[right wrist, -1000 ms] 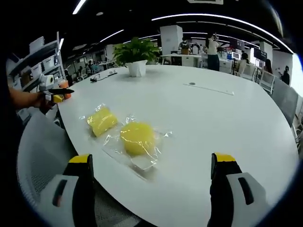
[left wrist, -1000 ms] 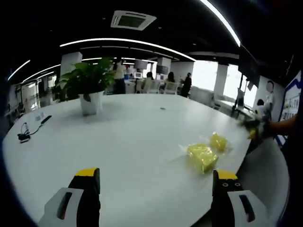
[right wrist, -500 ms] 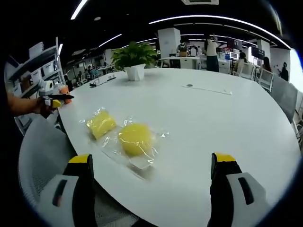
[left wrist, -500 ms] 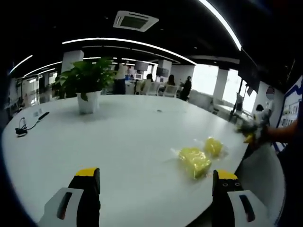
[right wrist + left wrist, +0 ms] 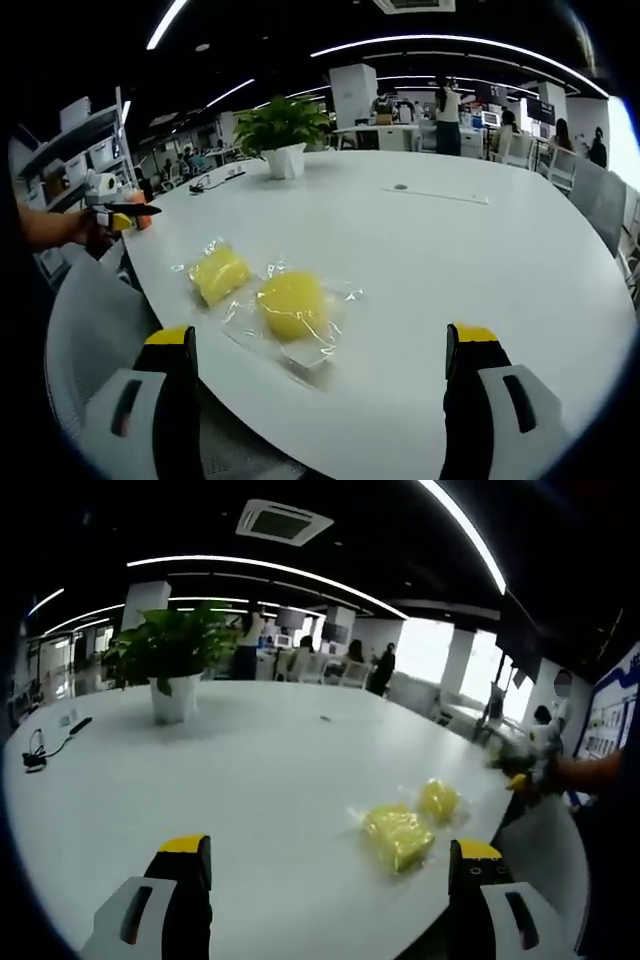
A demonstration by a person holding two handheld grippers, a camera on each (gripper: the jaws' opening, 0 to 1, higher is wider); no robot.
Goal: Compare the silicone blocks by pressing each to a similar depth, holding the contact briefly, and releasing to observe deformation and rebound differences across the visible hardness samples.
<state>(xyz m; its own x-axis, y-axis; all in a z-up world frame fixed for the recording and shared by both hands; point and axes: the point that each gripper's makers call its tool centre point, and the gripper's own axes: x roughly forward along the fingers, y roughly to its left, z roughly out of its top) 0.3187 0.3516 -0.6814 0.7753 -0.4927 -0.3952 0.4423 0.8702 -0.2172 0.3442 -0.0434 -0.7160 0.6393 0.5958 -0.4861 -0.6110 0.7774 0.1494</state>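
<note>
Blocks: two yellow ones in clear bags are lying side by side near the white table's (image 5: 480,260) edge, the round block (image 5: 291,304) nearer, the square block (image 5: 219,273) beyond. Both grippers, right gripper (image 5: 318,385) and left gripper (image 5: 325,880), are hovering with jaws spread wide, gripping nothing. A plant (image 5: 281,125) is standing far off.

Round yellow block (image 5: 291,304) motion-blurred inside its wrapper; distant people (image 5: 384,666) too small.

White table (image 5: 480,250): 2 bagged yellow blocks (image 5: 292,305), potted plant (image 5: 281,135), cable (image 5: 38,748)
</note>
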